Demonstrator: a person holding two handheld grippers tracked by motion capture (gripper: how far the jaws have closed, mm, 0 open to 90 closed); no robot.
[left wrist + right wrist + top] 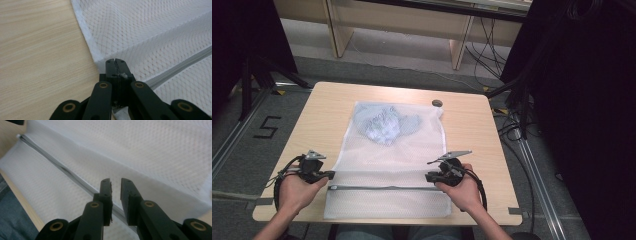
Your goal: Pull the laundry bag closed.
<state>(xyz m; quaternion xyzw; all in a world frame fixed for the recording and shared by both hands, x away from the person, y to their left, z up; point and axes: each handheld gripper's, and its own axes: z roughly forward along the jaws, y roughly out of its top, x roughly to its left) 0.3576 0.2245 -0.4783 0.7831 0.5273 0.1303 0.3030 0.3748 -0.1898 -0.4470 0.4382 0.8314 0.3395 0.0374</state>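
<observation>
lying flat across the wooden surface (322,107) is a white mesh laundry bag (397,165) with a pale blue garment (384,124) inside at its far end. the left claw (115,62) is pressed together at the bag's left edge, by the end of the grey zipper (382,188). the right claw (116,183) is slightly spread over the zipper near the bag's right side.

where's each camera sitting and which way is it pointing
High view: above the person's side, facing forward and down on the table; forearms, left hand-held gripper and right hand-held gripper show.
Left gripper view: rides that gripper, jaws together at the mesh bag edge.
Right gripper view: jaws slightly apart over the zipper.
All share the bag.
</observation>
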